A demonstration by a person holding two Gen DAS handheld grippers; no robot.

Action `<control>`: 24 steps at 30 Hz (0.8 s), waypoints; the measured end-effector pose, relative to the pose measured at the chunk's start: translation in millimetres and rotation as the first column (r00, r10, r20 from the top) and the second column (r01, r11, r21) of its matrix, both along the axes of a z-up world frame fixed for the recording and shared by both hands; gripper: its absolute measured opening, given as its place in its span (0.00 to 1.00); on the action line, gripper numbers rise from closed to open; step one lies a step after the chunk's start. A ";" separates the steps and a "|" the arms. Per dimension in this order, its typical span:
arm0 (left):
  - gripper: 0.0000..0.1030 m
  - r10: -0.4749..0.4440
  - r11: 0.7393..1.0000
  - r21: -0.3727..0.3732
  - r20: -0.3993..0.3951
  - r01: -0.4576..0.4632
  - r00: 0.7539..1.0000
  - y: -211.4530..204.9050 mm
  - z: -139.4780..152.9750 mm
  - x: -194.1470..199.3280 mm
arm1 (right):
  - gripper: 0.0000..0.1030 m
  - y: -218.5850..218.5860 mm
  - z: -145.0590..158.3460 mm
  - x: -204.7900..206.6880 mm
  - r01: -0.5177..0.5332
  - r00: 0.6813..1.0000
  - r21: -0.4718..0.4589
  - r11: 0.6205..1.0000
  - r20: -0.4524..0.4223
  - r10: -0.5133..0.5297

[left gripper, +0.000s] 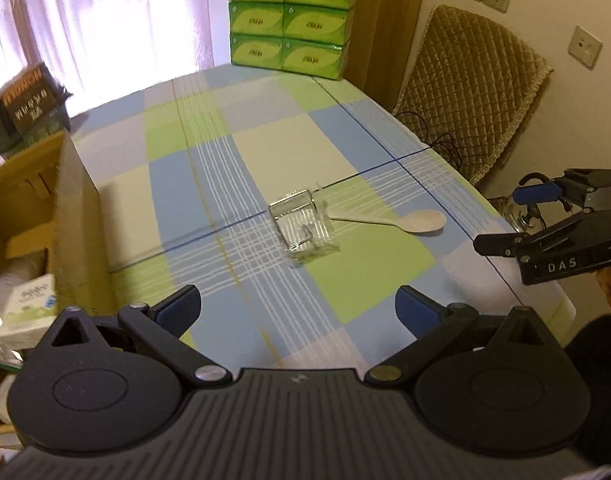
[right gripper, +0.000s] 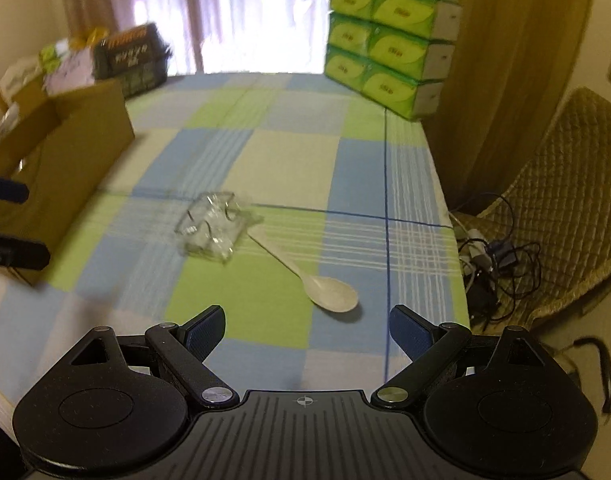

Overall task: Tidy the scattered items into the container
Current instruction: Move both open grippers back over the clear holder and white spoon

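Observation:
A small clear glass jar lies on its side mid-table on the checked cloth, blurred in the right wrist view as the jar. A white spoon lies just right of it, handle toward the jar; the spoon has its bowl nearest my right gripper. An open cardboard box stands at the table's left with white packs inside; the box shows here too. My left gripper is open and empty, short of the jar. My right gripper is open and empty, just short of the spoon.
Stacked green tissue boxes stand at the far edge. A dark package sits behind the cardboard box. A quilted chair with tangled cables stands off the table's right edge. The right gripper hovers at that edge.

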State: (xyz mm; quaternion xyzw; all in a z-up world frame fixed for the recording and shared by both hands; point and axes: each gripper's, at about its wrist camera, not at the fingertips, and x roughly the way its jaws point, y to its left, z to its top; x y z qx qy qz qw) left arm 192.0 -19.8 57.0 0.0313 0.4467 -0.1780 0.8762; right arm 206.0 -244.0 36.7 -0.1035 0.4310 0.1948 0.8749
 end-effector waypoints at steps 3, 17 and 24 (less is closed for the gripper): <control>0.99 0.020 1.000 -0.024 -0.022 -0.020 1.000 -8.7 -13.2 7.9 | 0.91 -1.0 -9.9 11.5 -0.067 0.998 -0.056 0.996 -0.013 0.067; 0.98 0.053 0.996 -0.068 -0.079 -0.058 0.996 -38.7 -63.4 44.7 | 0.91 -12.3 -42.7 66.1 -0.312 0.948 -0.127 0.942 -0.111 0.299; 0.98 0.052 0.993 -0.097 -0.082 -0.060 0.995 -47.3 -80.6 56.2 | 0.91 -3.9 -58.5 83.8 -0.406 0.910 -0.123 0.906 -0.143 0.389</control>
